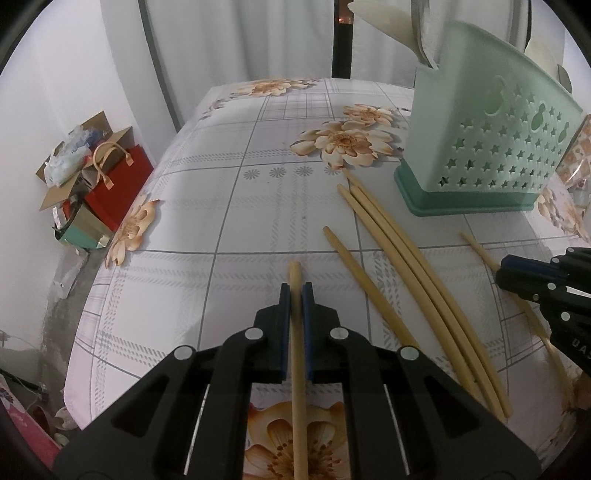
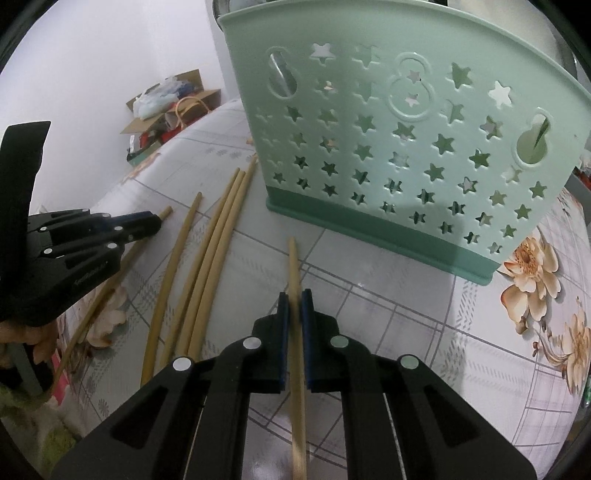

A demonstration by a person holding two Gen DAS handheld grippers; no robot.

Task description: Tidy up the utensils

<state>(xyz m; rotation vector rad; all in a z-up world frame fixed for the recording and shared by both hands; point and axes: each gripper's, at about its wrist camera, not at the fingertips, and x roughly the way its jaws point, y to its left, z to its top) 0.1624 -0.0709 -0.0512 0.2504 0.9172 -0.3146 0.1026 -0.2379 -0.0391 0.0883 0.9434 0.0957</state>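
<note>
In the left wrist view my left gripper is shut on a bamboo chopstick whose tip pokes out past the blue pads. Several loose chopsticks lie side by side on the floral tablecloth to its right. The mint green star-holed utensil holder stands at the far right. In the right wrist view my right gripper is shut on another chopstick, just in front of the holder. The left gripper shows at the left there, beside the loose chopsticks.
Pale spoons stick up out of the holder. Off the table's left edge a cardboard box and a red bag sit on the floor. A patterned object stands right of the holder.
</note>
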